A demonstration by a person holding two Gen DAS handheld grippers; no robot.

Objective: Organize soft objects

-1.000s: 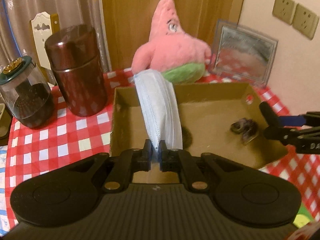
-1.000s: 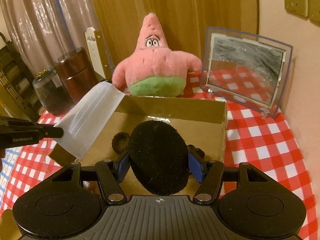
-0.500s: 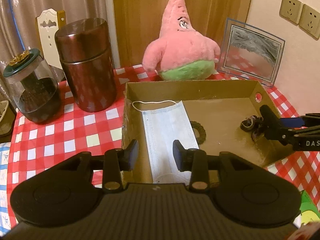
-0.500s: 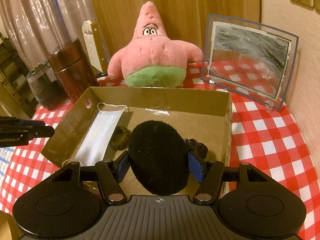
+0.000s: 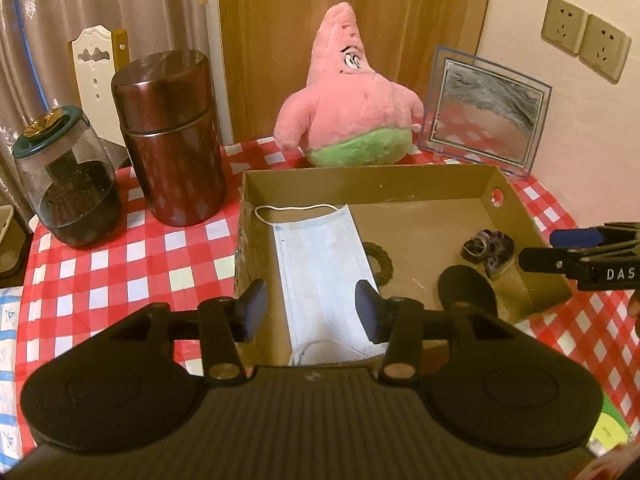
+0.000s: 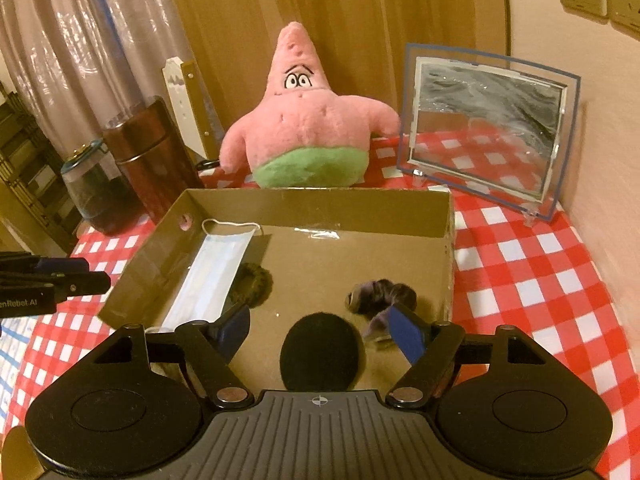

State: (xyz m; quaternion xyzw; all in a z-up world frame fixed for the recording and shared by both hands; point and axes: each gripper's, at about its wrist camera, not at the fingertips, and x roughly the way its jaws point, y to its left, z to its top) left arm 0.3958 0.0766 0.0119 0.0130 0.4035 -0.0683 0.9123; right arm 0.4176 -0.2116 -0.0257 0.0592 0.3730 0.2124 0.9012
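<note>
A shallow cardboard box [image 5: 366,186] [image 6: 316,205] sits on the checked tablecloth. Inside it lie a light blue face mask [image 5: 320,272] [image 6: 212,276] along the left side, a dark hair tie [image 5: 380,258] [image 6: 252,280], a purple scrunchie [image 5: 488,248] [image 6: 380,294] and a black round foam pad [image 5: 466,292] [image 6: 320,354]. My left gripper [image 5: 310,308] is open and empty above the mask's near end. My right gripper [image 6: 324,330] is open, empty, just above the black pad; it shows at the right of the left wrist view [image 5: 580,256].
A pink star plush [image 5: 348,108] [image 6: 308,120] stands behind the box. A clear photo frame [image 5: 484,108] [image 6: 488,132] stands at the back right by the wall. A brown canister [image 5: 170,136] and a glass jar [image 5: 66,180] stand left of the box.
My left gripper opened and let the mask fall flat into the box. My right gripper opened and dropped the black pad onto the box floor.
</note>
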